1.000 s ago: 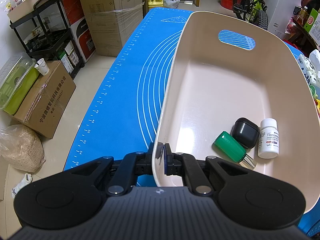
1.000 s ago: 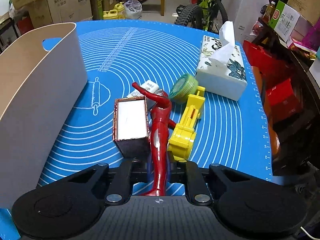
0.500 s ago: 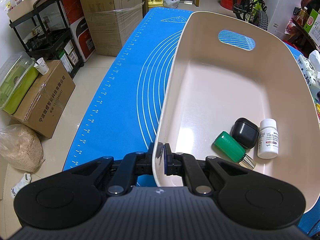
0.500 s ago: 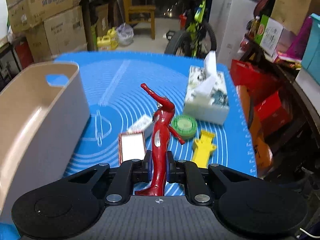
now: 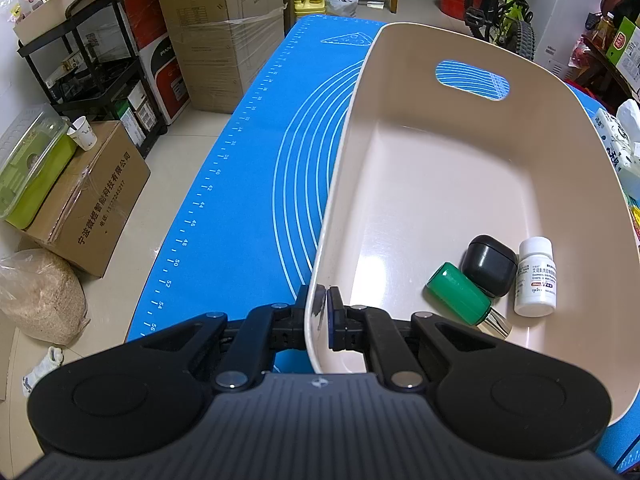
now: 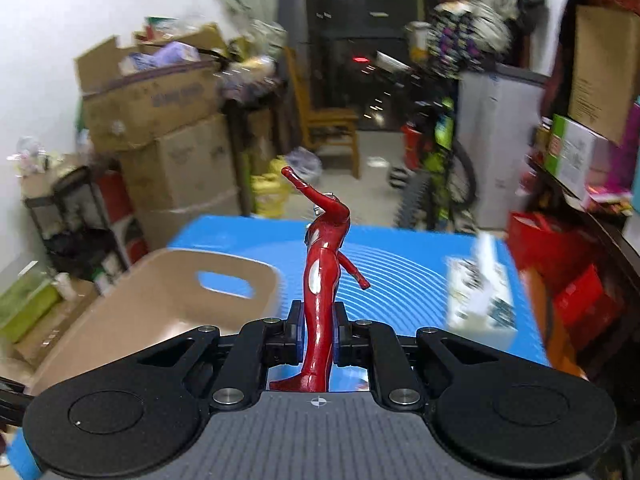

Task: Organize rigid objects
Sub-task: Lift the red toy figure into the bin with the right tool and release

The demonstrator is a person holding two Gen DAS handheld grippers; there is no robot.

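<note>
The left gripper [image 5: 322, 306] pinches the near rim of the beige bin [image 5: 460, 184], whose near right corner holds a green bottle [image 5: 460, 294], black case [image 5: 489, 264] and white pill bottle [image 5: 536, 280].

Blue mat [image 5: 248, 216] edge — numbers 38 to 56.

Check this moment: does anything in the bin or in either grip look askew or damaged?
Only one thing stands out: the green bottle lies on its side in the bin, against the black case, beside the white pill bottle. The red figure is clamped at the legs by the right hand-held gripper. No visible damage.
</note>
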